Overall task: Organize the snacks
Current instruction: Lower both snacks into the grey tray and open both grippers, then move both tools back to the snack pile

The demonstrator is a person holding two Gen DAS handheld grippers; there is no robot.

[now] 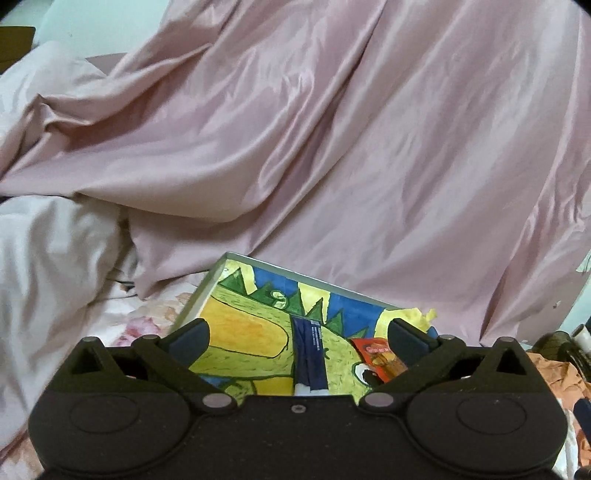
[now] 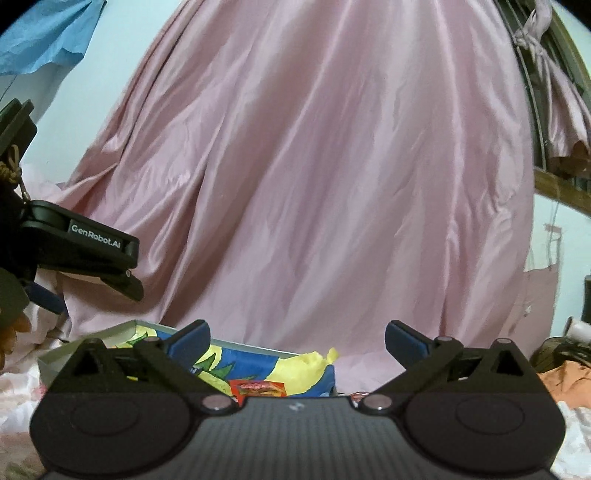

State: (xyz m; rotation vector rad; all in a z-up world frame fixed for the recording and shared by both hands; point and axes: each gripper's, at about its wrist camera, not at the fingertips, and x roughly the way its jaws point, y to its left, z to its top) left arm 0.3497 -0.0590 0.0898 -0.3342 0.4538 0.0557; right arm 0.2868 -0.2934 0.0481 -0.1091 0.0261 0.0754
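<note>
A shallow box (image 1: 207, 284) lined with a bright dinosaur drawing lies on the bed. Inside it rest a dark blue snack packet (image 1: 310, 354) and a red snack packet (image 1: 380, 356). My left gripper (image 1: 297, 334) hovers above the box, open wide, with nothing between its fingers. In the right wrist view the same box (image 2: 85, 347) shows low down with the red packet (image 2: 258, 387) in it. My right gripper (image 2: 297, 338) is open and empty above the box's near side. The left gripper's body (image 2: 81, 247) shows at the left edge there.
A large pink satin sheet (image 1: 332, 147) rises behind the box and fills most of both views. White and floral bedding (image 1: 55, 277) lies to the left. Orange cloth (image 2: 569, 380) and dark clutter (image 1: 569, 347) sit at the right. A blue cloth (image 2: 40, 33) hangs upper left.
</note>
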